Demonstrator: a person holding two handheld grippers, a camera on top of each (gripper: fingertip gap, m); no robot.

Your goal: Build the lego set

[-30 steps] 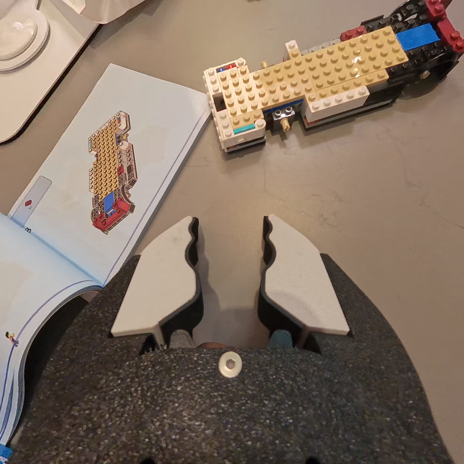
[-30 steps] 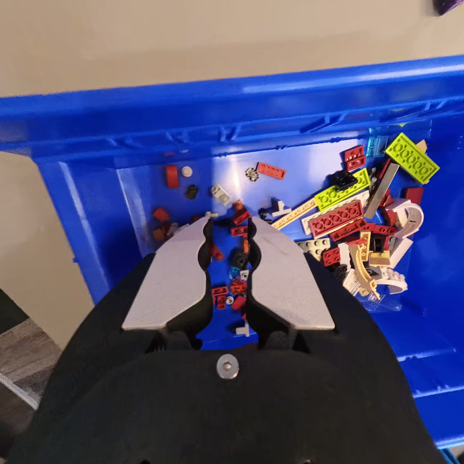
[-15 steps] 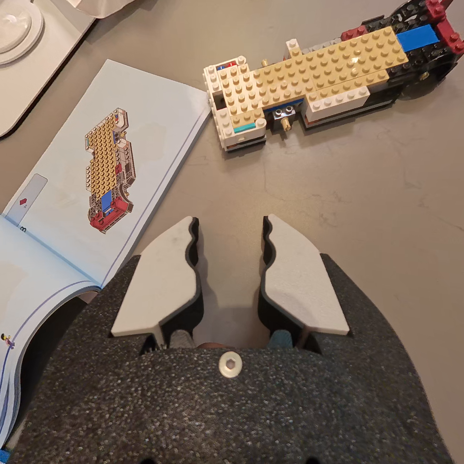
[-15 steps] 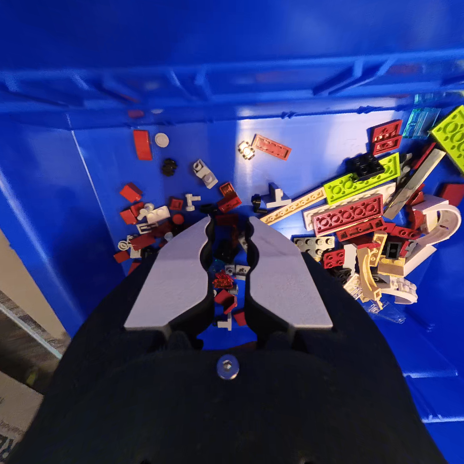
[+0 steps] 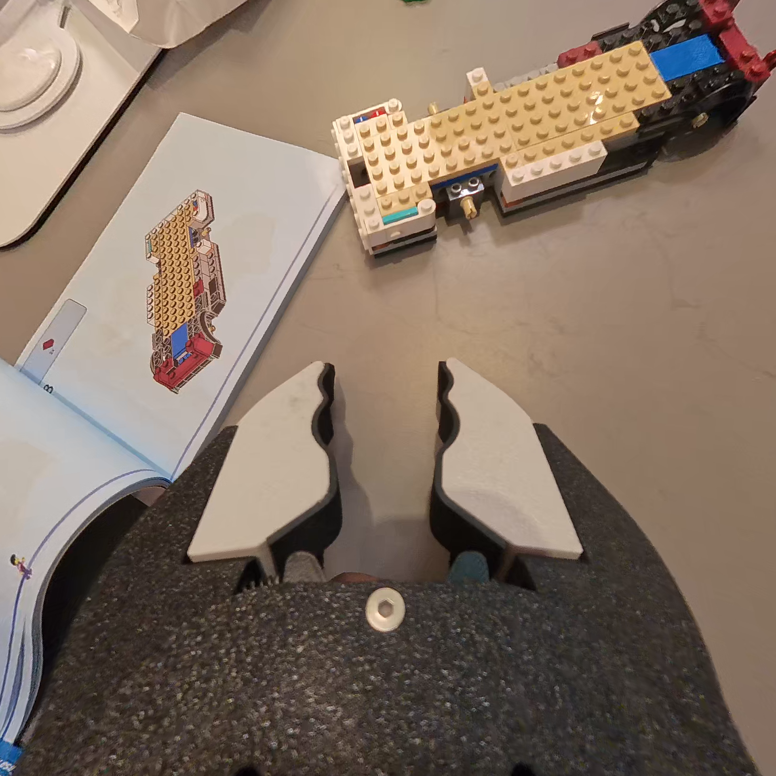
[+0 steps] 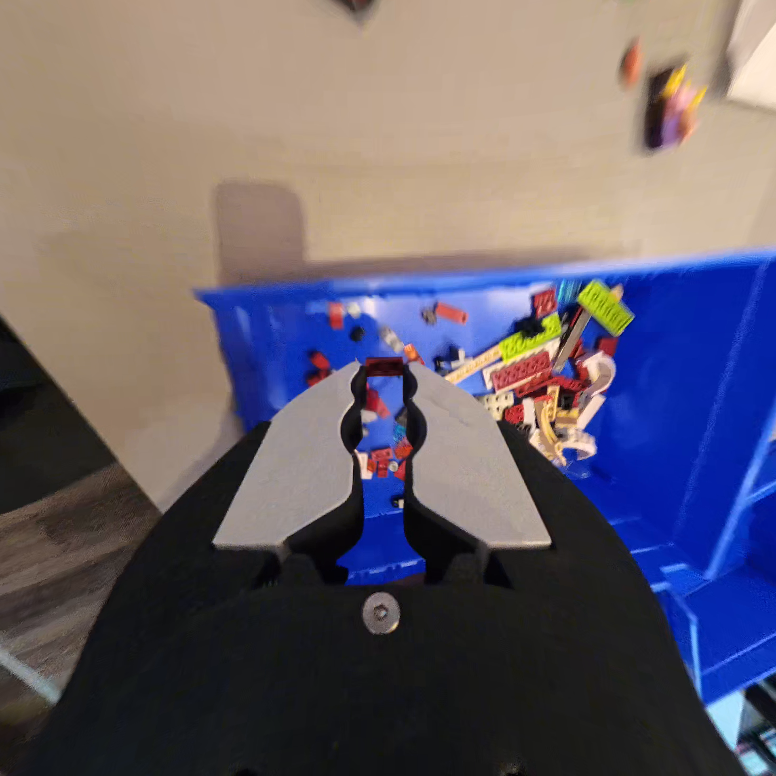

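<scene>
1. Grey tabletop [image 5: 588, 378] is seen under the left gripper [image 5: 386, 369]; the jaws are spread wide with only bare table between them.
2. Blue plastic bin [image 6: 693, 420] is seen beyond the right gripper [image 6: 384, 369]; loose bricks [image 6: 546, 378] in red, lime, white and tan are piled inside it.
3. Light-blue instruction booklet [image 5: 231, 252] is lying open just left of the left gripper.
4. Tan-topped brick model [image 5: 504, 134] with white sides and a dark red end is set on the table, well ahead of the left gripper, touching the booklet corner.
5. Dark red small brick [image 6: 383, 366] is pinched at the right gripper's fingertips [image 6: 413, 373], above the bin; view blurred.
</scene>
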